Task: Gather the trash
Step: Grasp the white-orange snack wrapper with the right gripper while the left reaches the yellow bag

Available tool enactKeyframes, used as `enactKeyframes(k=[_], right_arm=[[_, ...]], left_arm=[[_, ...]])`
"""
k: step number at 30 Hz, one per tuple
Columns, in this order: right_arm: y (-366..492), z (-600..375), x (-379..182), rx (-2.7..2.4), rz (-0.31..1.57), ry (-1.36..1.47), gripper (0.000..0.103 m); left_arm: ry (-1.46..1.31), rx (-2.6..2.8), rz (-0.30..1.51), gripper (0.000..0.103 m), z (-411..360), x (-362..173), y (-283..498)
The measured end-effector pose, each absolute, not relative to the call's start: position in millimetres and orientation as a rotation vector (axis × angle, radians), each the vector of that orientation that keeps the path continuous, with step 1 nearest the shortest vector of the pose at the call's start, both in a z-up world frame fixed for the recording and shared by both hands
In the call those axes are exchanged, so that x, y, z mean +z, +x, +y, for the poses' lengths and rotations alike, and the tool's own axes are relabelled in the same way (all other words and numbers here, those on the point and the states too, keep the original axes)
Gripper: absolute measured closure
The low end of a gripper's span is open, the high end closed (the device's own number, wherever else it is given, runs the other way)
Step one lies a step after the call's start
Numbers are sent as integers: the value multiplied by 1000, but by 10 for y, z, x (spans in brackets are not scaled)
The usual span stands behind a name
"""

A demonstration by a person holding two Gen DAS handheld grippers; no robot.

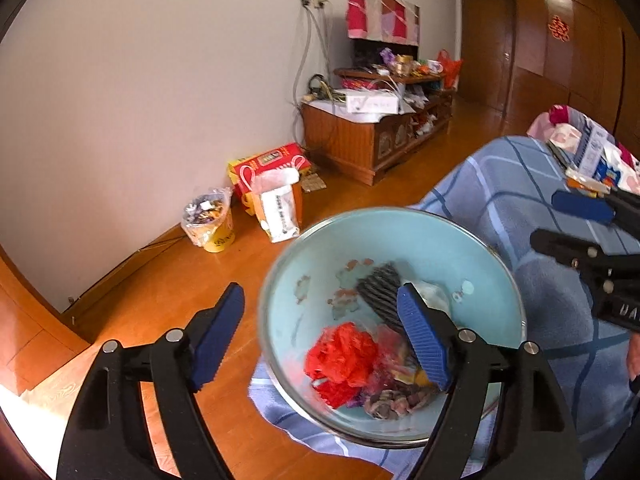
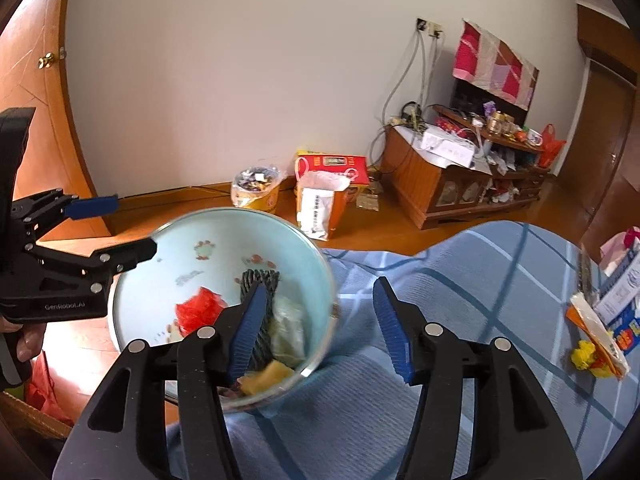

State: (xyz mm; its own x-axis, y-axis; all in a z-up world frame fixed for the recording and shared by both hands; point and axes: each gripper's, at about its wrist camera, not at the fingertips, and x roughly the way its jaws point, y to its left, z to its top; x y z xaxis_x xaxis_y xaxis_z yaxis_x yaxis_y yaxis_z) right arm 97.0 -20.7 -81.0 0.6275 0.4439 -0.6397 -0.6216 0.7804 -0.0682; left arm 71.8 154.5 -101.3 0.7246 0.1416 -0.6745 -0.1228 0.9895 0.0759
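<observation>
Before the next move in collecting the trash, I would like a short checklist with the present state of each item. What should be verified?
1. Left gripper jaws empty: ok; they stand open astride the bowl's rim, clamping nothing.
2. Right gripper jaws empty: ok; open, nothing between them.
3. Light blue bowl supported: not ok; it sits at the edge of the blue plaid blanket, partly over the wooden floor.
4. Trash inside bowl: ok; red plastic and a dark striped piece lie in it.
5. Trash left to collect: not ok; wrappers lie on the blanket.
6. Whether the bowl is steady: cannot tell; it looks blurred.
</observation>
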Motion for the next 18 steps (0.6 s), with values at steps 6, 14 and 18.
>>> enactKeyframes(k=[6,14,18], right_arm=[[1105,-669,-795,517,645,-271,46],[1390,-1946,-784,229,648,-223,43],[1620,-2591,-786,90,650,-196,41]], left_arm=[[82,90,773,24,1225,-1143,844],[106,43,746,18,825,-1075,1194],[119,44,749,18,675,-1090,1438]])
